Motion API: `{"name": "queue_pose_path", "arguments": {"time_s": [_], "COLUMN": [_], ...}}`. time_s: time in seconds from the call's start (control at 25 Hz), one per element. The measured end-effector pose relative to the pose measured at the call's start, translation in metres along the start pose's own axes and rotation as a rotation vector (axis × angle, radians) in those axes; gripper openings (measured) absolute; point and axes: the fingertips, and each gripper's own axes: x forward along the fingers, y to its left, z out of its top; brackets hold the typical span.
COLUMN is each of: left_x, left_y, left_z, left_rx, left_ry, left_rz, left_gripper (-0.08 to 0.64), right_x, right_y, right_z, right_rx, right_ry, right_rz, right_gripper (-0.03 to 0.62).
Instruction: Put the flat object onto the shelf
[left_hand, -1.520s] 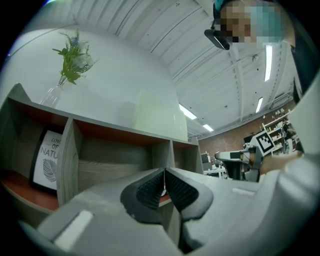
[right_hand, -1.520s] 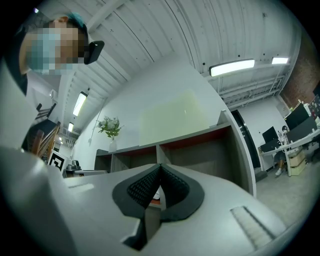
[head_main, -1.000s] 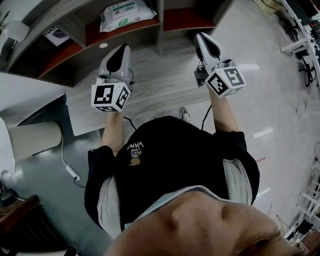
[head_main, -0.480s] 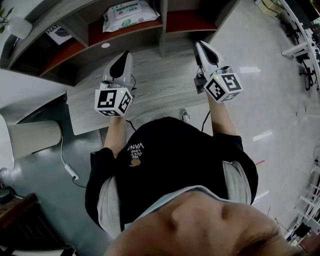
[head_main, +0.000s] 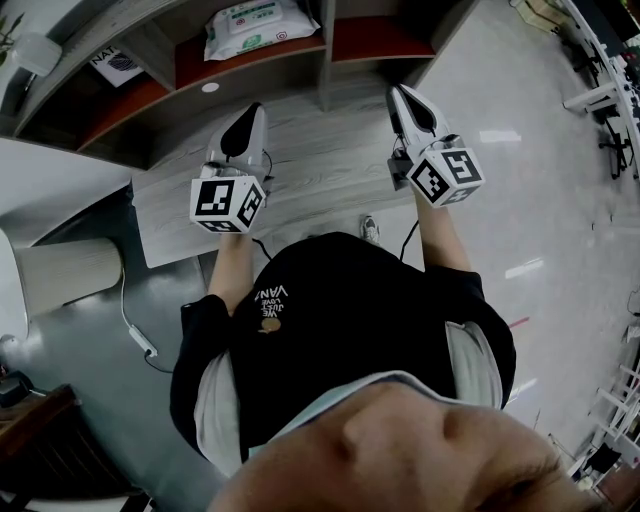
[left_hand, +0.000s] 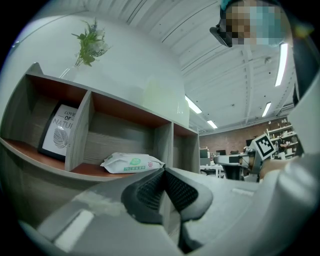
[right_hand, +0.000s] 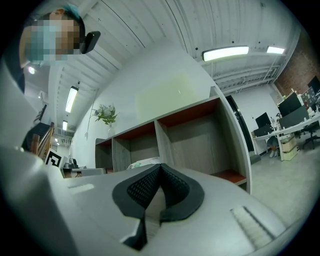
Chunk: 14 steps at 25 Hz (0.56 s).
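Note:
The flat object, a white pack of wet wipes (head_main: 252, 27), lies on the red shelf board (head_main: 250, 62) in the middle compartment; the left gripper view shows the pack (left_hand: 132, 162) too. My left gripper (head_main: 252, 108) hovers over the grey desk (head_main: 320, 170), in front of that compartment and apart from the pack. It is shut with nothing between its pads (left_hand: 150, 187). My right gripper (head_main: 398, 92) is held further right, before the empty right compartment (head_main: 375, 38). It is also shut and empty. In the right gripper view, the pack (right_hand: 145, 162) peeks out just behind the gripper (right_hand: 160, 167).
A framed print (head_main: 112, 68) leans in the left compartment. A small plant (left_hand: 90, 42) stands on top of the shelf unit. Upright dividers (head_main: 322, 50) separate the compartments. Open floor (head_main: 540, 230) lies to the right of the desk, with office furniture beyond.
Both grippers have sunk a little toward the desk and drawn slightly nearer the person. The pack has stayed on the shelf and the jaws remain shut.

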Motion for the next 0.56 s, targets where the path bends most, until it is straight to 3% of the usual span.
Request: {"name": "queue_pose_path", "arguments": {"time_s": [0.56], "left_x": [0.0028], "left_y": [-0.0081], "left_z": [-0.0011], "left_rx": [0.000], "left_ry": [0.011], "left_rz": [-0.018], "left_gripper": [0.002], "right_x": [-0.0003], "right_y": [0.0014], "right_z": [0.0006], "right_rx": [-0.013], "right_ry": [0.018], "right_rz": [0.015], "right_gripper": [0.000]}}
